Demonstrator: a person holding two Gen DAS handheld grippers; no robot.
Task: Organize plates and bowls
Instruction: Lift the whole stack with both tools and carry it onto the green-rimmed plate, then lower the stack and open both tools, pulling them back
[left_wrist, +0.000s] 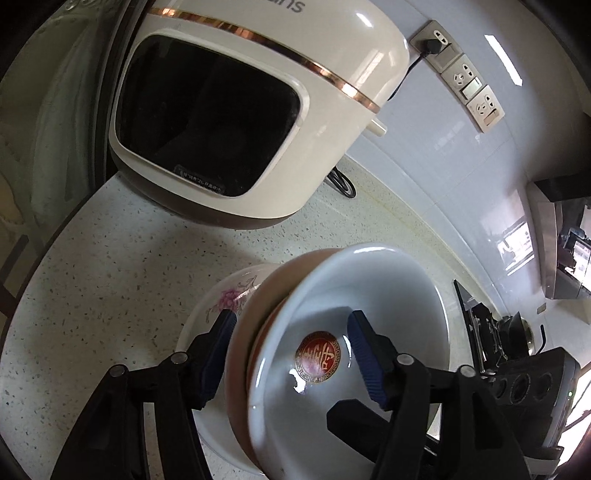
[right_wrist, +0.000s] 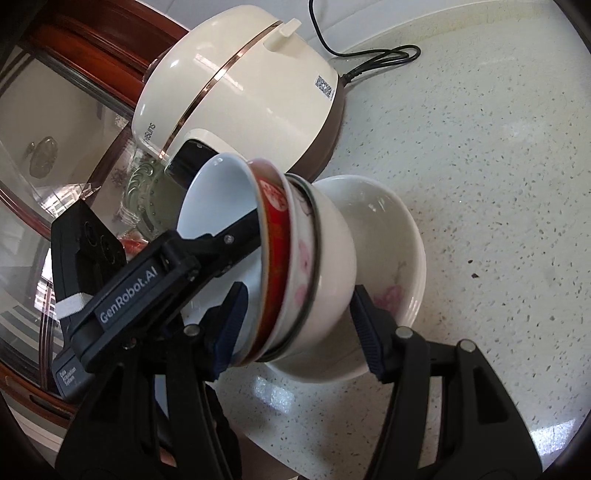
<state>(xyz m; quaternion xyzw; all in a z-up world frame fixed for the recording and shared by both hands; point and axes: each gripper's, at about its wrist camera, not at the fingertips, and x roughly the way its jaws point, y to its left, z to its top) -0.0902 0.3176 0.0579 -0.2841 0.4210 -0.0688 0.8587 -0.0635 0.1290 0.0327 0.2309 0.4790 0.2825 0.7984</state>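
Observation:
A tilted stack of nested bowls (right_wrist: 295, 266) hangs over a white flowered bowl (right_wrist: 399, 273) on the speckled counter. The top bowl is white inside with a red emblem (left_wrist: 320, 355) and red outside. My left gripper (left_wrist: 291, 350) is shut on the stack's rim, one finger inside the top bowl, one outside. It shows in the right wrist view as a black arm (right_wrist: 147, 273). My right gripper (right_wrist: 295, 325) straddles the stack from both sides; contact of its pads (right_wrist: 365, 325) with the bowls is unclear. The flowered bowl also shows in the left wrist view (left_wrist: 229, 299).
A cream rice cooker (left_wrist: 236, 110) stands close behind the bowls, its cord (right_wrist: 369, 62) lying on the counter. Wall sockets (left_wrist: 461, 74) and a stove (left_wrist: 491, 325) are to the right. A glass cabinet door (right_wrist: 44, 166) is on the left.

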